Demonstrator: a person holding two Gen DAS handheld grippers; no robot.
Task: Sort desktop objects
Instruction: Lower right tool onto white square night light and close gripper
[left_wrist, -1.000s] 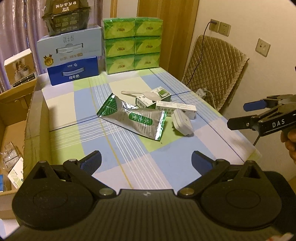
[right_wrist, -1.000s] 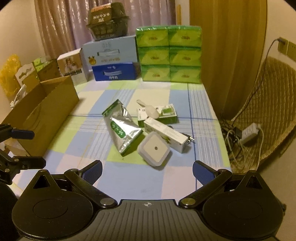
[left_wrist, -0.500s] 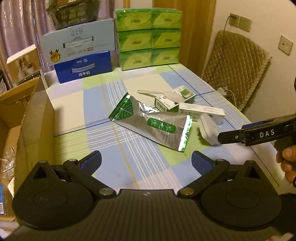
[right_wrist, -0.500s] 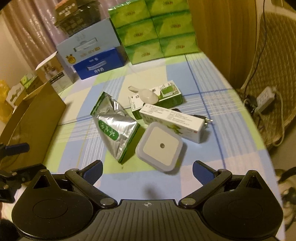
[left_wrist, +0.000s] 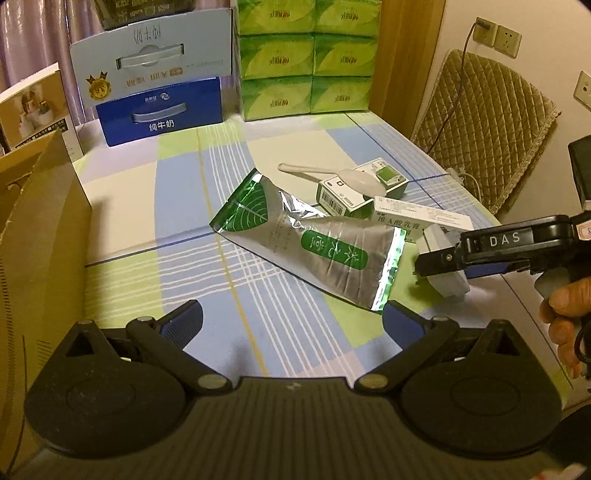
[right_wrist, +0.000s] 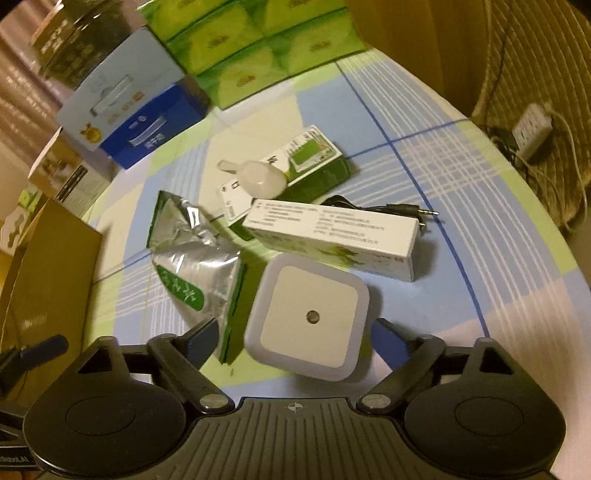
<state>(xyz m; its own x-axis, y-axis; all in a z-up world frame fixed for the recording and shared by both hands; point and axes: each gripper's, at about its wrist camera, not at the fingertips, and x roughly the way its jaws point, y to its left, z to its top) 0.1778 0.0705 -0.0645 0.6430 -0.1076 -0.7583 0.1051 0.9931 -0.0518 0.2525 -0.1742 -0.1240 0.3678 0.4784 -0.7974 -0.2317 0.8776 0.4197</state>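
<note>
Sorting is barely getting started, I'd say: the pouch (right_wrist: 188, 273), two boxes, scoop (right_wrist: 258, 177) and cable are all still lying on the table (right_wrist: 461, 206). The right gripper (right_wrist: 295, 343) is closing in around the night light (right_wrist: 308, 317), fingers spread, not gripping. The left gripper (left_wrist: 291, 321) is hanging spread and empty over the near cloth.

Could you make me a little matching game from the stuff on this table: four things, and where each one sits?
Things:
1. white plastic scoop
2. square white night light
3. silver and green foil pouch
4. black audio cable

Places:
A. behind the long white box
B. between the right gripper's open fingers
C. on top of the green and white carton
D. left of the night light

Pairs: 1-C, 2-B, 3-D, 4-A
</note>
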